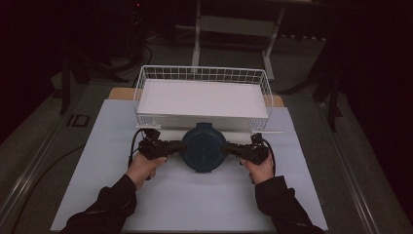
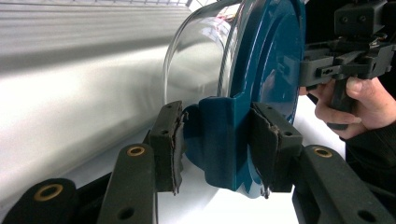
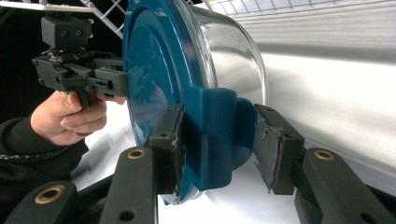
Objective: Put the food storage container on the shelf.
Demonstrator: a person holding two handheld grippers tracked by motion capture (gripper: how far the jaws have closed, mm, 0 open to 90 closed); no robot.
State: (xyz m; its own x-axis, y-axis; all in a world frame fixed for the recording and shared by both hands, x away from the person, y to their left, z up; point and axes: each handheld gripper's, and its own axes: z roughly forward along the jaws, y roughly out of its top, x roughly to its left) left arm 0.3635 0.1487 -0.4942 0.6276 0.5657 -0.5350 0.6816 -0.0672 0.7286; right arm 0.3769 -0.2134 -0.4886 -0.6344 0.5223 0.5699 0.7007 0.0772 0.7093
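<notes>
Hidden: glass bowl under blue lid [image 1: 203, 147] not seen from above, contents not discernible | Orientation: container upright, lid up, side tabs aligned left-right | Location: on white table [image 1: 195, 200], just before wire basket [image 1: 203, 78] | left gripper [image 2: 217, 140] clamped on lid tab | right gripper [image 3: 217, 144] clamped on opposite tab, outer pad contact unclear.

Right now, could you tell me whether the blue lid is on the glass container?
On: the blue lid sits on the glass container.
</notes>
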